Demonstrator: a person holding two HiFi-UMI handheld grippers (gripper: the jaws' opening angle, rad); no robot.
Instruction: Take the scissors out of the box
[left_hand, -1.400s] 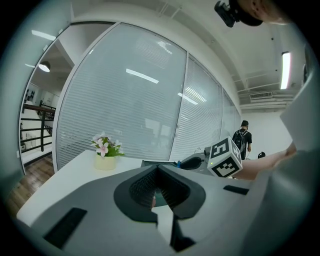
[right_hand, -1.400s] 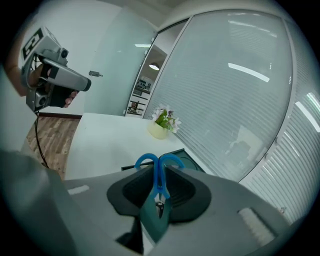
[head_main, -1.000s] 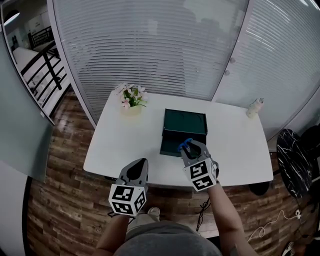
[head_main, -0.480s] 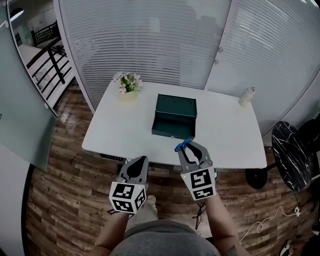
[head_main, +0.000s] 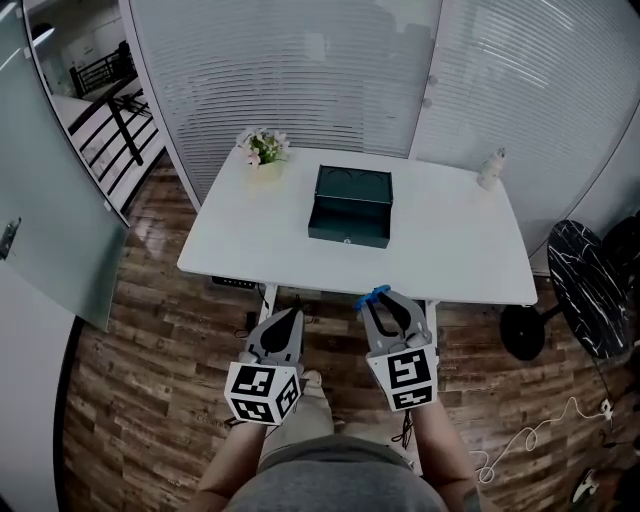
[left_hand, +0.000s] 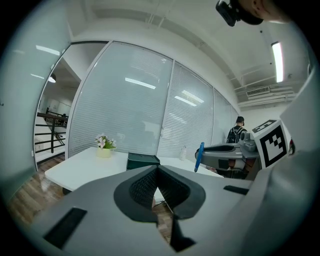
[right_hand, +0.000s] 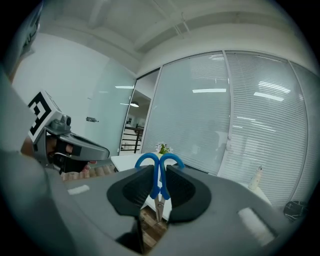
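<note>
The blue-handled scissors (head_main: 371, 296) are clamped in my right gripper (head_main: 386, 300), handles up and blades hanging down, over the wooden floor in front of the table. In the right gripper view the scissors (right_hand: 145, 159) sit between the pads of the right gripper (right_hand: 160, 172). The dark green box (head_main: 348, 236) stands open in the middle of the white table (head_main: 450, 250), well ahead of both grippers. My left gripper (head_main: 286, 318) is beside the right one, shut with nothing in it. In the left gripper view the left gripper (left_hand: 158, 171) points at the table, with the scissors (left_hand: 199, 156) to its right.
A small pot of flowers (head_main: 264, 150) stands at the table's far left corner and a small white bottle (head_main: 489, 168) at its far right. A black round side table (head_main: 590, 290) is to the right. Glass walls with blinds close the back. A person stands far off (left_hand: 236, 134).
Both grippers have drawn back from the table toward my body. The scissors have moved with the right gripper from beside the box to over the floor. The table now lies farther away.
</note>
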